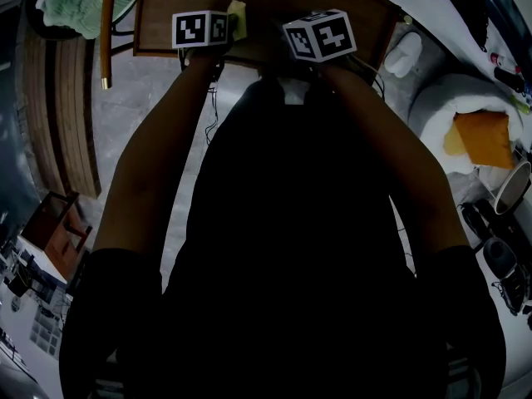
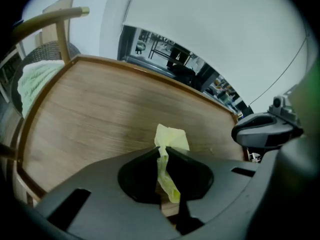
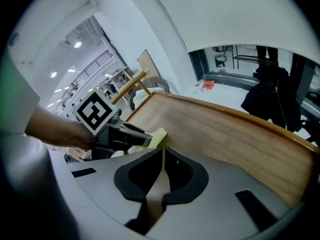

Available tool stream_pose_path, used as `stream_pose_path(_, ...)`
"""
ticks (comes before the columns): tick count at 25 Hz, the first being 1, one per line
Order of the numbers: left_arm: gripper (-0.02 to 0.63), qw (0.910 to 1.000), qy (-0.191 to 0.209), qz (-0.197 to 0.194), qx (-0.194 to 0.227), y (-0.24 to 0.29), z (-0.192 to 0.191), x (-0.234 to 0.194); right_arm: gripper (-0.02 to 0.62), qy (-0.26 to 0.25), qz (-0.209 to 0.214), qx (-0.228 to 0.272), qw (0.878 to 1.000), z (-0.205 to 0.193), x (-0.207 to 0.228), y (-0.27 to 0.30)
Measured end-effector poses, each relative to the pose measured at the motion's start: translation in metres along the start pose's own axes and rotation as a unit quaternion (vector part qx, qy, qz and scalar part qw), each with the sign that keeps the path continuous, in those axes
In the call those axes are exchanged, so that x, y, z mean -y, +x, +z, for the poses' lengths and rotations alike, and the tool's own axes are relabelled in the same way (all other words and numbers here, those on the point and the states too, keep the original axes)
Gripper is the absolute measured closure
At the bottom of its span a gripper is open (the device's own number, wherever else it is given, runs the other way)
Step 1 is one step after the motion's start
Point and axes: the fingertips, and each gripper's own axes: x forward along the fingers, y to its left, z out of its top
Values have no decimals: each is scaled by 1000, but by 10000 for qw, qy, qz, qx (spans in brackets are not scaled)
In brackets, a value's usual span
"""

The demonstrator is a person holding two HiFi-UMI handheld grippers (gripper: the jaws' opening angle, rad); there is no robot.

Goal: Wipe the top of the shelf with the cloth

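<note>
Left gripper [image 2: 162, 149] jaws pinched tight on cloth [image 2: 171, 136]; a tuft pokes out past the tips, over the shelf top [image 2: 100, 114] ahead. Right gripper [image 3: 162, 151] closed, empty, just beside the left.

Risk: narrow pinch, so drag on the wood may pull the cloth free.

Count: one cloth, one shelf, two grippers.

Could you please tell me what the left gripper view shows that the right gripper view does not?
Only the left gripper view: the yellow cloth pinched in the left tongs, and a green towel. Only the right gripper view: the right tongs with jaws shut and empty, and the marker cube on the left tongs. Both: the wooden shelf top and the cloth.
</note>
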Motion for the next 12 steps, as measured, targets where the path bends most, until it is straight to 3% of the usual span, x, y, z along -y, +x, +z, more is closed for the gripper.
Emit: stream_pose_path(12,574,9961,-465,674,335,-48,15,-120,565,10,100,-35,9999,21,-25,46)
